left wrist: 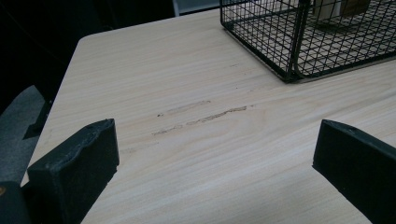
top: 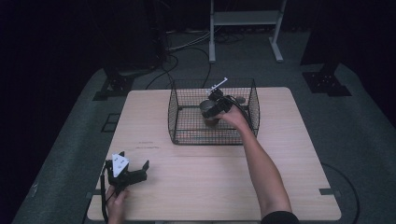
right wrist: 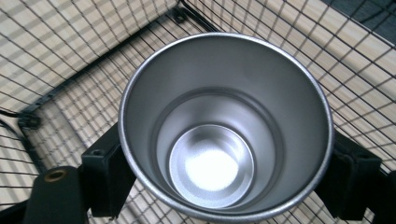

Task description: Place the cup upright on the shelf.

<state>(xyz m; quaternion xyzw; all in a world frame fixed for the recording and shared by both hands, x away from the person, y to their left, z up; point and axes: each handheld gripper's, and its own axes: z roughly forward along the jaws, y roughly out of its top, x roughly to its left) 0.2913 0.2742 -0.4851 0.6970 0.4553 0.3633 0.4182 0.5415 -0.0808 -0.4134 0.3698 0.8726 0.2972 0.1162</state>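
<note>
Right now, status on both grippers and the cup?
Right gripper shut on steel cup, upright, empty, inside wire basket. Left gripper open, idle over table, clear of basket. Basket walls close around cup.

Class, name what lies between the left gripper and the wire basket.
Bare tabletop, as the left gripper view shows: faint scuff marks between left gripper and wire basket.

Pale wooden table point(top: 196, 186), black wire basket point(top: 187, 135) on it.

The left gripper point(left wrist: 215, 172) hovers over the wooden table point(left wrist: 187, 93), its two black jaws spread wide apart with nothing between them. A black wire basket point(left wrist: 299, 42) stands on the table farther off, beyond some pale scuff marks point(left wrist: 203, 116).
</note>
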